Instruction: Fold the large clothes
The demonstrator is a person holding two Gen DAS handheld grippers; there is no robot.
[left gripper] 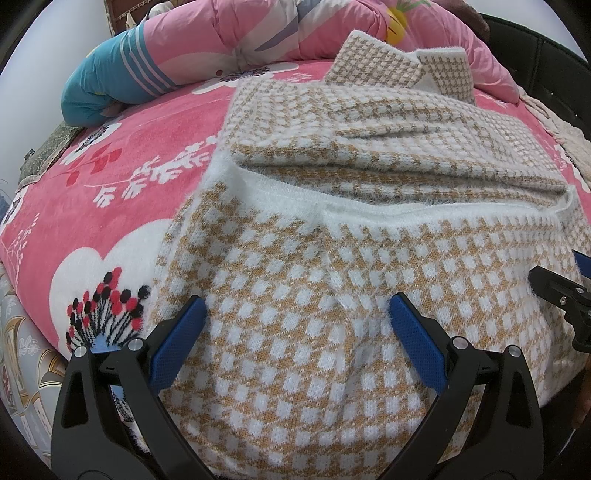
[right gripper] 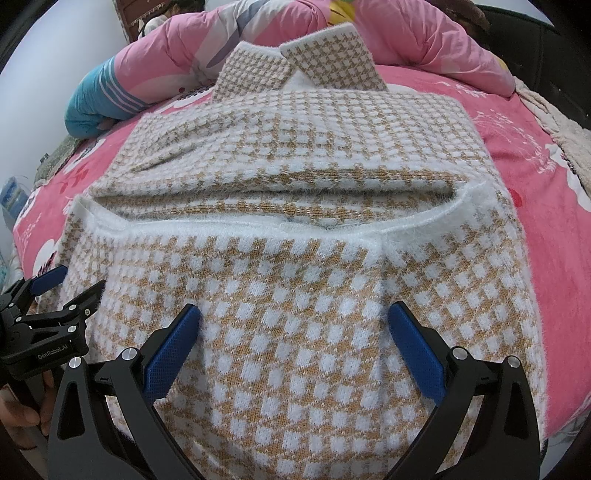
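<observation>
Left wrist view: the left tool [left gripper: 297, 314] stands wide open, its blue pads either side of the near part of the checked sweater [left gripper: 314, 295], gripping nothing. The sweater fills the centre and right of the frame on the pink blanket [left gripper: 129, 155] of the bed. It is already doubled: a white hem band [left gripper: 295, 192] runs across mid-frame, with the collar [left gripper: 399, 62] at upper centre-right. Its long axis runs straight away from the tool, near fold at the bottom of the frame and collar at the top. The right tool [left gripper: 554, 273] enters at the right edge, at the sweater's side; its opening cannot be told here.

Right wrist view: the right tool [right gripper: 294, 314] is likewise spread wide and empty over the near fold of the sweater [right gripper: 295, 302], which fills the centre. The left tool [right gripper: 66, 284] shows at the lower left, also parted, beside the sweater's left margin. Both tools seem about equally near the near fold.

No containers are in view; a rolled pink quilt [right gripper: 406, 33] lies along the top of the frame.
</observation>
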